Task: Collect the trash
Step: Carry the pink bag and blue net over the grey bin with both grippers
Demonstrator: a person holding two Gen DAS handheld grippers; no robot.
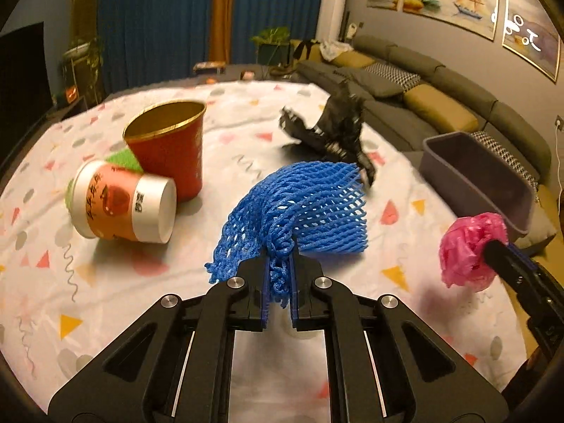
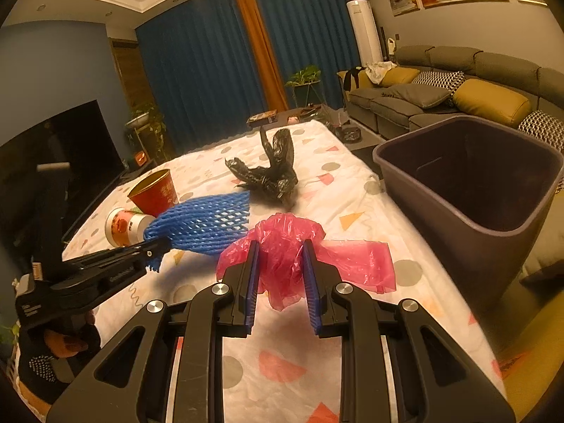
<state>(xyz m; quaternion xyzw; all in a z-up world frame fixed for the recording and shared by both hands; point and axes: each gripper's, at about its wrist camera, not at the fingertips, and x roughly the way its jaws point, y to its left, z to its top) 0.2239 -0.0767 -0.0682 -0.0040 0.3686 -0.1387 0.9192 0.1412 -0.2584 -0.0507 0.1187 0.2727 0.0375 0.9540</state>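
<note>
Two pieces of trash are held at once: the blue foam fruit net (image 1: 299, 208) is pinched in the left gripper (image 1: 280, 282), clear of the tablecloth (image 1: 105, 282). The crumpled pink plastic bag (image 2: 282, 246) is clamped by the right gripper (image 2: 280, 282) beside the grey bin (image 2: 416, 162), seemingly ready for dropping in.

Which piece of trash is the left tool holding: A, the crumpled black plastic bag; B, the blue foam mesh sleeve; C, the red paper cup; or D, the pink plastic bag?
B: the left tool pinches the blue foam mesh sleeve between its fingers, clear of the patterned tablecloth.
</note>
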